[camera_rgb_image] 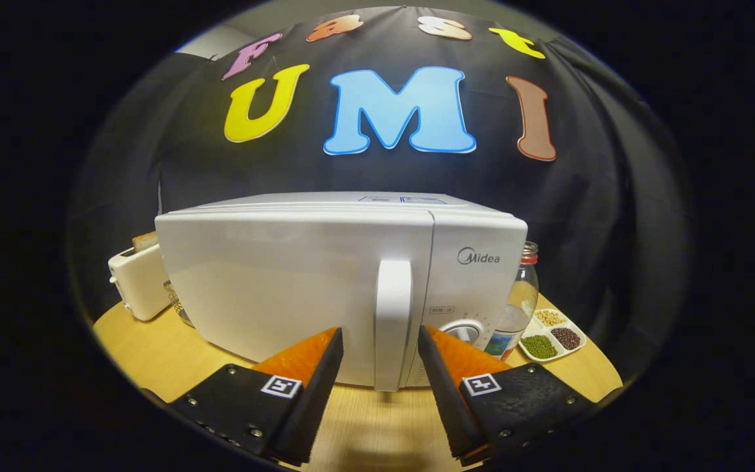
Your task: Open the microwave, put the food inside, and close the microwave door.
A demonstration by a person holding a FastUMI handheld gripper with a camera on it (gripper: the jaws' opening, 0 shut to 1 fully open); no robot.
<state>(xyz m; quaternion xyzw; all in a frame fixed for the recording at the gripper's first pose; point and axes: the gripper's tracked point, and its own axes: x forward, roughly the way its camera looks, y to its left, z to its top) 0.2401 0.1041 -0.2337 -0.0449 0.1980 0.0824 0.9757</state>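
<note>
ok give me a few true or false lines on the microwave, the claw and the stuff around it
1. The microwave door is shut. True.
2. The claw is clamped on the door handle. False: its fingers are open, one on each side of the handle, with a gap showing on both sides.
3. A toaster stands beside the microwave, opposite the control panel. True.
4. The bottle lies on its side. False: it stands upright next to the microwave.
5. The divided dish holds beans in three compartments. True.
</note>
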